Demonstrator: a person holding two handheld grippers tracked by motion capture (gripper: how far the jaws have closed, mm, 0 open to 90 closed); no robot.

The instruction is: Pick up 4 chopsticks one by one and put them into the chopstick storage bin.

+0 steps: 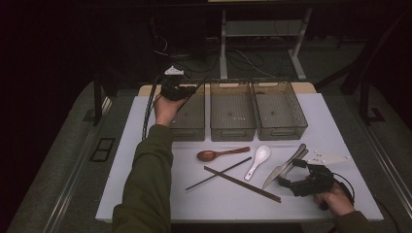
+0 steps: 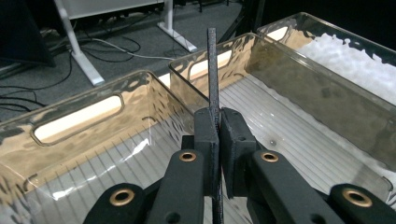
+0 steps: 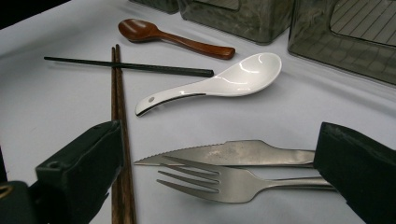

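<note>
Holding a thin black chopstick [image 2: 213, 70] pinched between pressed-together jaws, my left gripper [image 1: 176, 89] hangs over the left smoky transparent plastic bin [image 1: 190, 127] at eleven o'clock. All three bins look empty. My right gripper [image 1: 295, 175], jaws spread, straddles the steel knife [image 3: 243, 152] and steel fork [image 3: 219, 183] at four o'clock. Spoons and remaining chopsticks lie unsorted; barely started, I judge.

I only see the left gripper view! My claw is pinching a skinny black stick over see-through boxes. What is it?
Observer: Likely a chopstick: a matching black chopstick lies on the table.
Operator: What's my other claw doing?
Observer: The right claw is open, low over the table, with a fork and a knife lying between its jaws.
Operator: Any spoons?
Observer: Two, a brown spoon and a white spoon, on the person's side of the boxes.
</note>
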